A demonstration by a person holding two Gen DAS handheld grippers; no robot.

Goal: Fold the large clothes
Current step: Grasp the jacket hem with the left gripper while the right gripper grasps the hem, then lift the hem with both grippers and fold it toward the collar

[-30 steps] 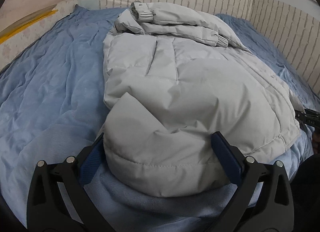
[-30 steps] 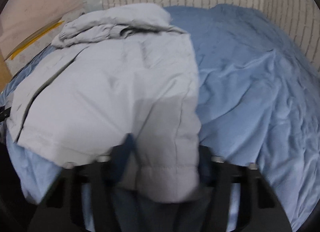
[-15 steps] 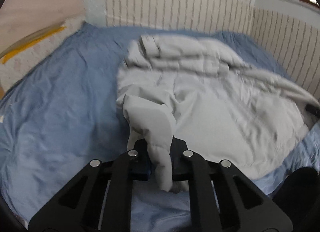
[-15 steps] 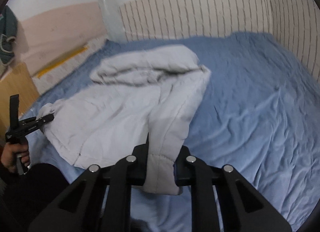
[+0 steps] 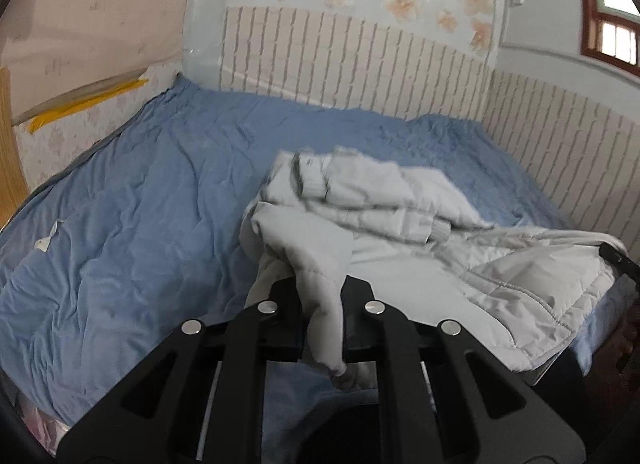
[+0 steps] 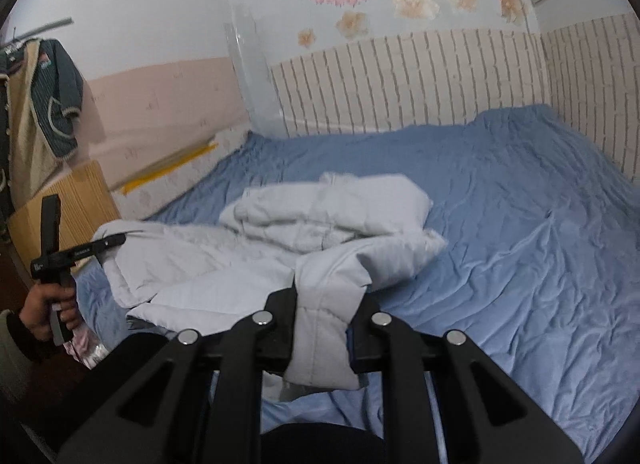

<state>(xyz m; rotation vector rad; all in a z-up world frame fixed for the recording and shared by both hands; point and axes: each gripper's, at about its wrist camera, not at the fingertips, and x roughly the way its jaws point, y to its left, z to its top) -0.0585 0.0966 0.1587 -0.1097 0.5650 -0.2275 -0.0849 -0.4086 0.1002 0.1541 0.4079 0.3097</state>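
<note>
A pale grey padded jacket (image 5: pixel 420 240) lies on a blue bed sheet (image 5: pixel 132 223), sleeves folded across its far end. My left gripper (image 5: pixel 320 304) is shut on the jacket's near left hem corner and holds it lifted. My right gripper (image 6: pixel 322 312) is shut on the near right hem corner of the jacket (image 6: pixel 320 223), also lifted. The hem hangs between the two. The left gripper also shows in the right wrist view (image 6: pixel 108 242), held by a hand.
The bed sheet (image 6: pixel 520 223) covers a wide bed against brick-pattern walls (image 5: pixel 360 55) at the back and right. A wooden board (image 6: pixel 68 199) stands at the bed's left. Clothes hang on the wall (image 6: pixel 40 103) at far left.
Both grippers closed on the jacket's hem corners and lifted them up and back. The jacket's lower half has risen off the sheet and bunched toward the folded sleeves.
</note>
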